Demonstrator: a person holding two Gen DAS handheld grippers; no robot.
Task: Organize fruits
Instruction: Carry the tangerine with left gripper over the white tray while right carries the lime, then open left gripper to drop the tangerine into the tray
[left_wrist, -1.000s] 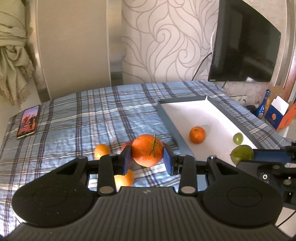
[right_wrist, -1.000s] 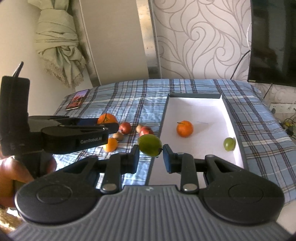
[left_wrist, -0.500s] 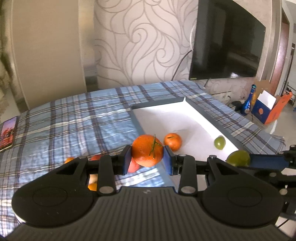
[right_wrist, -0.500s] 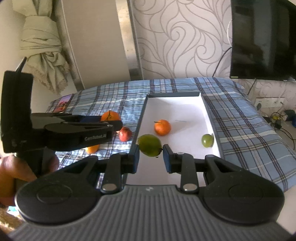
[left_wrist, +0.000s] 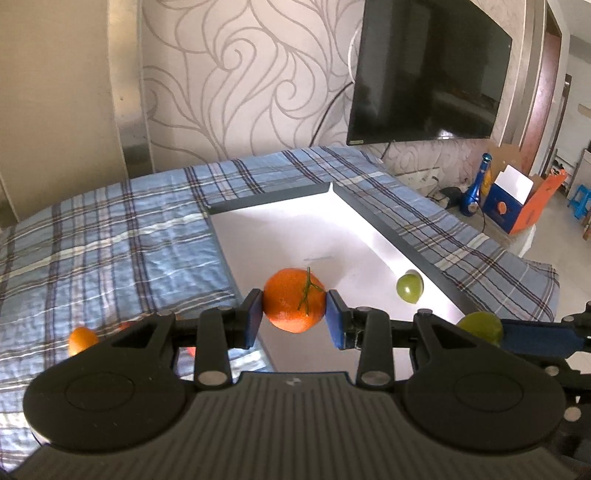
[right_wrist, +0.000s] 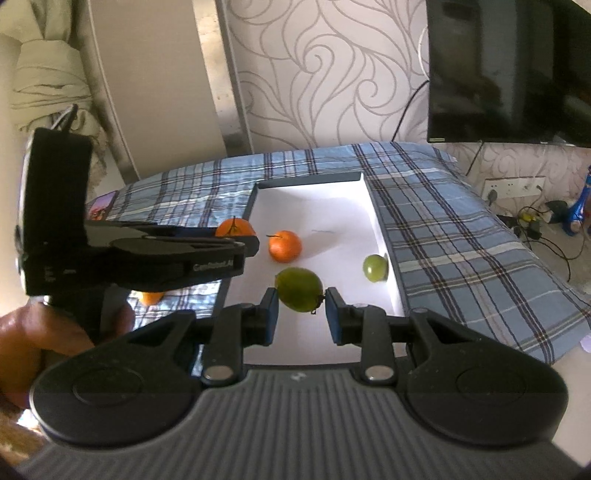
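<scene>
Left gripper clamping stemmed round orange mandarin, poised just above near-left edge of white shallow tray.

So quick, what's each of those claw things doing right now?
Left gripper: closed on an orange.
Right gripper: closed on a green fruit.

I count three large oranges, two green fruits, one white tray, two grippers
</scene>
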